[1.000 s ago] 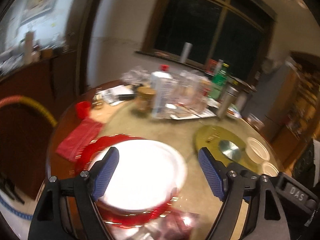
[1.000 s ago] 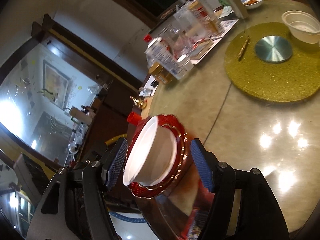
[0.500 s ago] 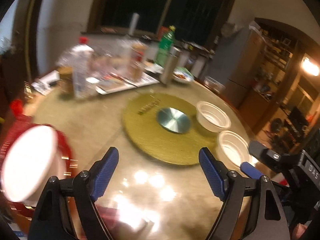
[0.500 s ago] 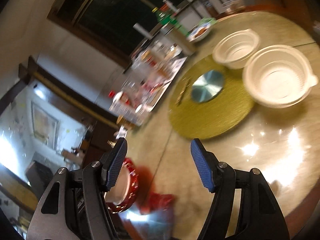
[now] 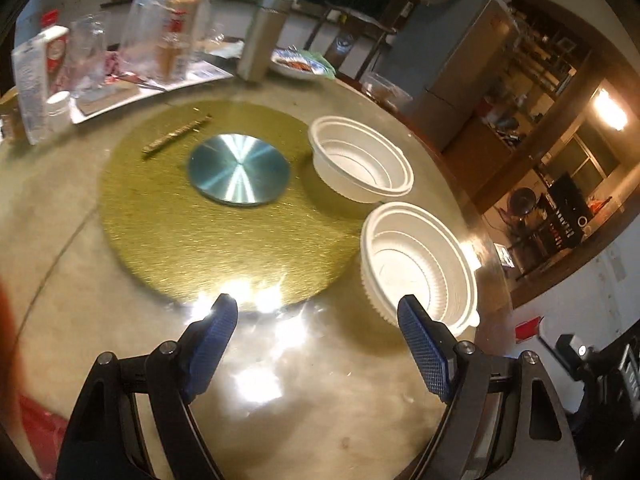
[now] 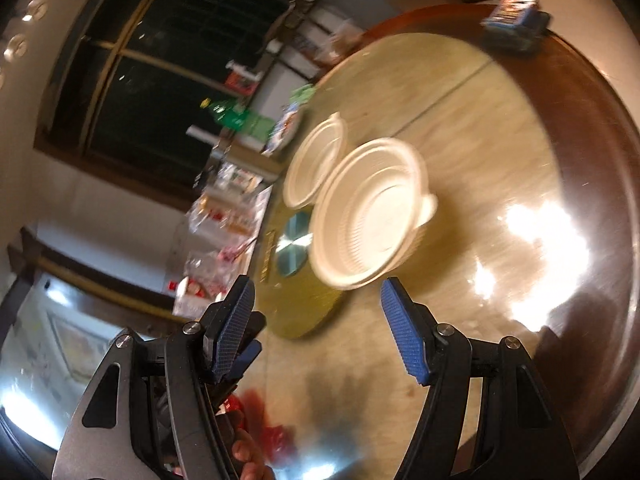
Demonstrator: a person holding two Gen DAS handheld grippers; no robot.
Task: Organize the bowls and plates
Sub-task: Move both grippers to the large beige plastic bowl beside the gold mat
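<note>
Both claws, left and right, gape wide, holding nothing. The near bowl sits just ahead of the right claw, the far bowl beyond. They look like thin, light, flexible plastic; pinch the rim gently.

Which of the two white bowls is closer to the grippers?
The near bowl, at the mat's edge by the table rim. The far bowl lies beyond it, beside the metal disc.

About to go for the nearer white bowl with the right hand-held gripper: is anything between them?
Nothing visible. Only bare tabletop lies between the open right hand-held gripper and the nearer white bowl. The second bowl sits behind it.
</note>
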